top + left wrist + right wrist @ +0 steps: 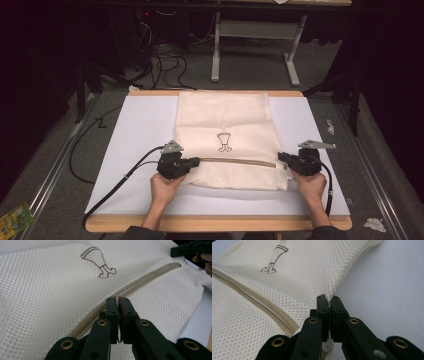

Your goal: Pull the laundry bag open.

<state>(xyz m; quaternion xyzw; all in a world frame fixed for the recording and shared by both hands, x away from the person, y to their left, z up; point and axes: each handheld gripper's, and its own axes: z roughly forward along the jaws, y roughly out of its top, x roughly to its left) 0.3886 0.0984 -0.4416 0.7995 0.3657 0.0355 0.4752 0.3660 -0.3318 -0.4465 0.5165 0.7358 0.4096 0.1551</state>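
Note:
A cream mesh laundry bag (pixel 225 125) lies flat on the white table mat (pixel 135 130), with a small brown printed drawing (pixel 224 141) and a beige zipper (pixel 235 161) running across its near part. My left gripper (pixel 196 161) is shut on the zipper's left end (pixel 117 300), pinching the pull. My right gripper (pixel 281 156) is shut on the bag's right edge near the zipper's other end, with mesh (pixel 329 296) bunched between its jaws. In the left gripper view the right gripper (pixel 191 248) shows at the top right, and the zipper (pixel 147 278) looks closed along its length.
The mat sits on a wooden table (pixel 215 223) whose edges show front and back. Black cables (pixel 107 192) trail from the left gripper over the mat's left side. A grey table frame (pixel 255 35) stands on the carpet behind. Scraps lie on the floor at both lower corners.

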